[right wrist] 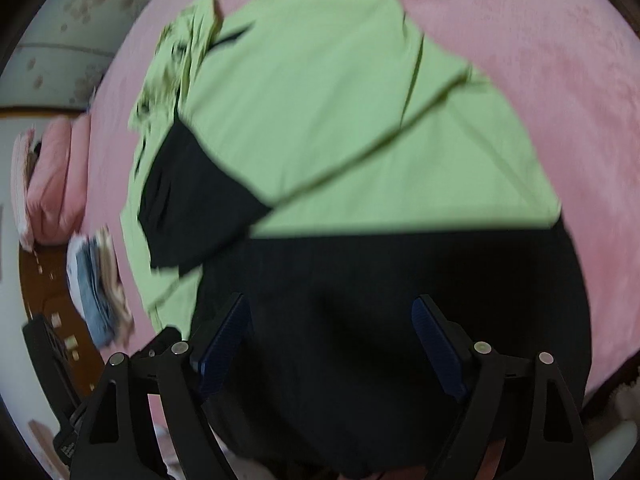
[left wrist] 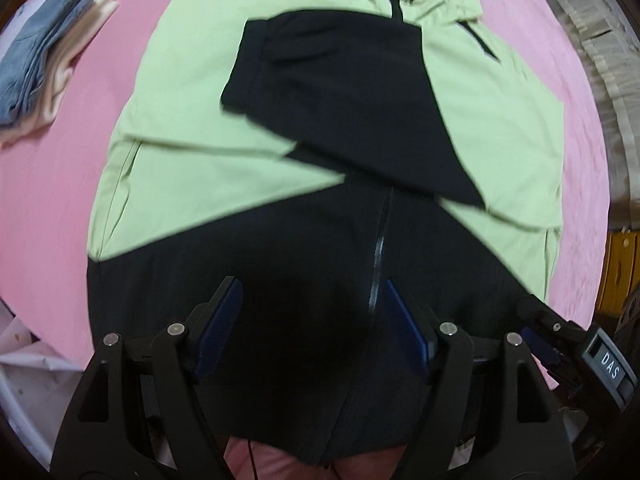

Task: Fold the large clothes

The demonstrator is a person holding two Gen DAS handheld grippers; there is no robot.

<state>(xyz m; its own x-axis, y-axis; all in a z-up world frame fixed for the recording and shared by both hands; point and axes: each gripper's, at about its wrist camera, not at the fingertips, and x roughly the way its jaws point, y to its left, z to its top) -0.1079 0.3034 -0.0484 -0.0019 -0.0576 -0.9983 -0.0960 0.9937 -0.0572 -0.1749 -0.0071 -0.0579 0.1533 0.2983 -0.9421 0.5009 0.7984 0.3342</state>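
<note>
A light green and black jacket [left wrist: 192, 160] lies flat on the pink bed [left wrist: 48, 220], front up, zip down the middle. A sleeve with a black cuff [left wrist: 320, 92] is folded across its chest. My left gripper [left wrist: 312, 292] is open and empty, just above the jacket's black hem near the zip [left wrist: 378, 248]. In the right wrist view the jacket [right wrist: 320, 120] fills the frame, and my right gripper [right wrist: 332, 312] is open and empty over the black hem [right wrist: 400, 280]. The right gripper also shows in the left wrist view [left wrist: 560, 340], at the jacket's right bottom corner.
A stack of folded clothes [left wrist: 44, 60] lies on the bed at the far left, also seen in the right wrist view [right wrist: 100, 292]. A pink pillow [right wrist: 56, 184] sits at the bed's head. A wooden bed frame [left wrist: 618, 272] shows at the right.
</note>
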